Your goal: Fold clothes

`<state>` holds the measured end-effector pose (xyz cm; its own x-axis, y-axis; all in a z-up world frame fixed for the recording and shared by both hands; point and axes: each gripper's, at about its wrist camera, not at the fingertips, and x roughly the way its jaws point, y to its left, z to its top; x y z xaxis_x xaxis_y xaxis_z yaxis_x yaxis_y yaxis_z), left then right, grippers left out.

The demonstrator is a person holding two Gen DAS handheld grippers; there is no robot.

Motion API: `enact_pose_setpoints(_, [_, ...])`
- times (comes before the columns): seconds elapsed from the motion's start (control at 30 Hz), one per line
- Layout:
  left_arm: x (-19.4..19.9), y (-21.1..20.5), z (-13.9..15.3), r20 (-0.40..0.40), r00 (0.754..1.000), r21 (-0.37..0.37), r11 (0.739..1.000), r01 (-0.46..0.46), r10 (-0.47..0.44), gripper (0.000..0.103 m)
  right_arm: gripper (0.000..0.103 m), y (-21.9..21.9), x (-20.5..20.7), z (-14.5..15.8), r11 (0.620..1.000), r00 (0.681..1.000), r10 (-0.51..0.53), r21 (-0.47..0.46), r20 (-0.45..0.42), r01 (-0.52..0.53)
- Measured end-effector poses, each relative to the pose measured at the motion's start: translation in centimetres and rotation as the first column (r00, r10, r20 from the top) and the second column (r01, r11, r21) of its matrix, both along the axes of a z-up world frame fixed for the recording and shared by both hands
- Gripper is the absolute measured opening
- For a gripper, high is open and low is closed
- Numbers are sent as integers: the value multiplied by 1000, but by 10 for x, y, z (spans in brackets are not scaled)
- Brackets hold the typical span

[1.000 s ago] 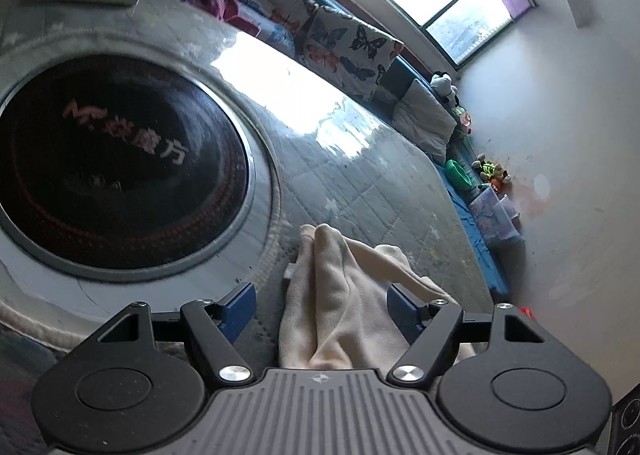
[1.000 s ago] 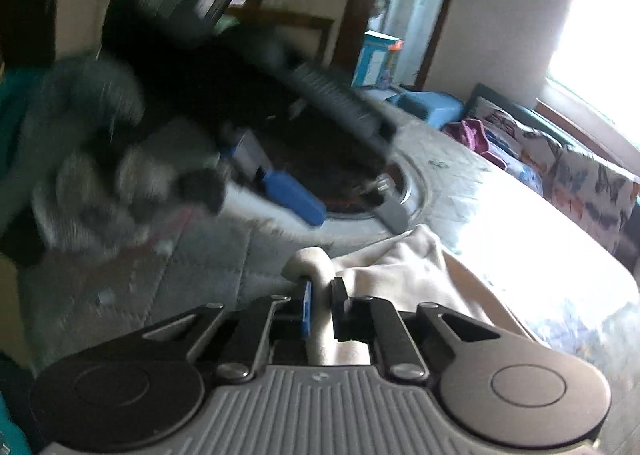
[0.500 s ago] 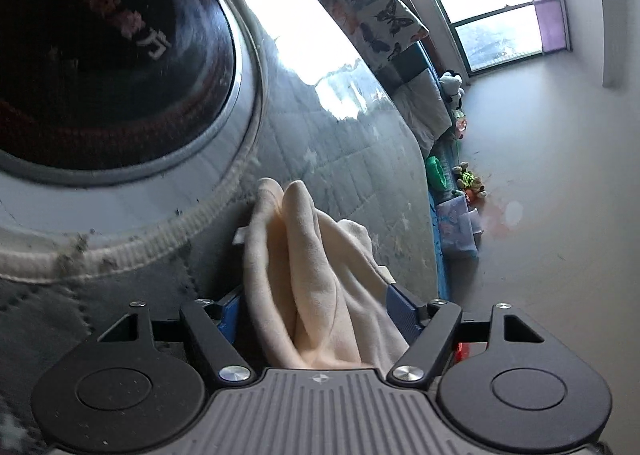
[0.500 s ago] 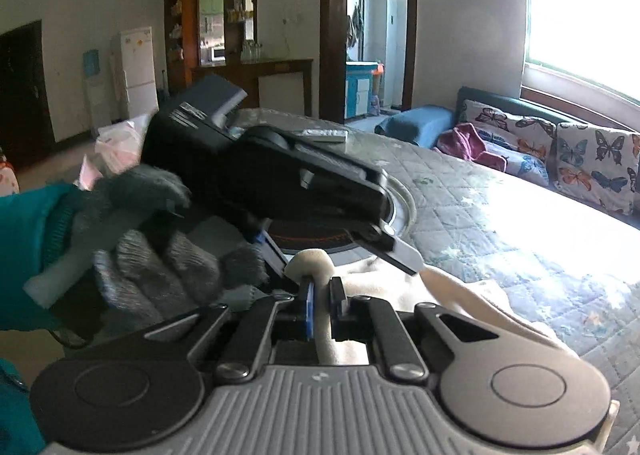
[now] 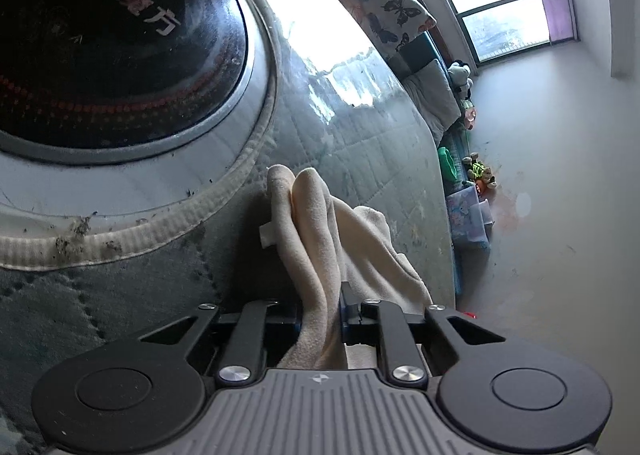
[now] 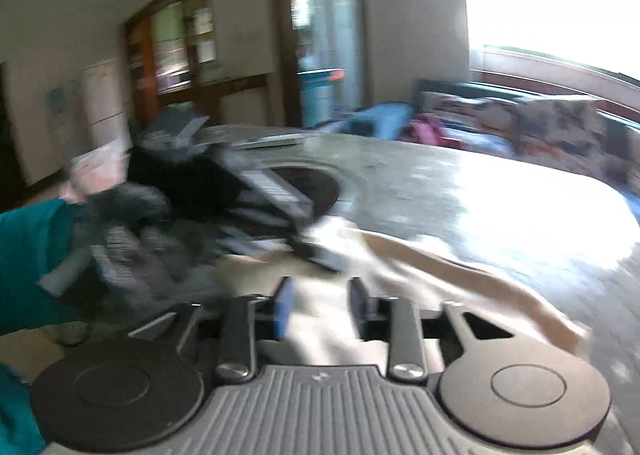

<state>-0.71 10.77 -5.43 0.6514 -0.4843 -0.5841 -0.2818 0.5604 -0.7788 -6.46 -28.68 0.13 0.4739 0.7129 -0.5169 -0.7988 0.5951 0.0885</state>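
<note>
A cream-coloured garment lies bunched on the quilted grey table cover. My left gripper is shut on a fold of the garment, low over the table. In the blurred right wrist view the garment stretches to the right across the table. My right gripper has its jaws parted, with cloth lying between them. The left gripper, held by a gloved hand, shows just ahead of it, on the garment's edge.
A round black cooktop with a metal ring is set in the table, left of the garment. A sofa with butterfly cushions and toys runs along the window wall. A remote-like object lies at the table's far edge.
My left gripper has closed on the garment fold. My right gripper, shut on the cloth before, has opened and is moving, blurring its view.
</note>
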Motion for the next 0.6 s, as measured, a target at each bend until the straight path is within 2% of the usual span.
enact_pose_setpoints(0.1, [-1,-3,2,5,1000,19,1000,6,-6,18,37,-37,15,-5,989,988,-150,-5,-23,150])
enact_pose_setpoints(0.27, [-1,-6,4,9,1000,50,999,14,-15,18,38,-86,64,-24,935,929,-351,15,-115,355])
enact_pose_setpoints(0.37, [-1,-7,5,9,1000,69,997,20,-21,18,41,-102,83,-39,911,901,-403,18,-161,411])
enact_pose_setpoints(0.53, [0,-8,7,8,1000,91,996,26,-27,18,43,-108,102,-55,898,879,-421,35,-224,439])
enact_pose_setpoints(0.6, [2,-10,8,11,1000,98,995,28,-30,18,38,-109,105,-60,894,874,-419,54,-246,444])
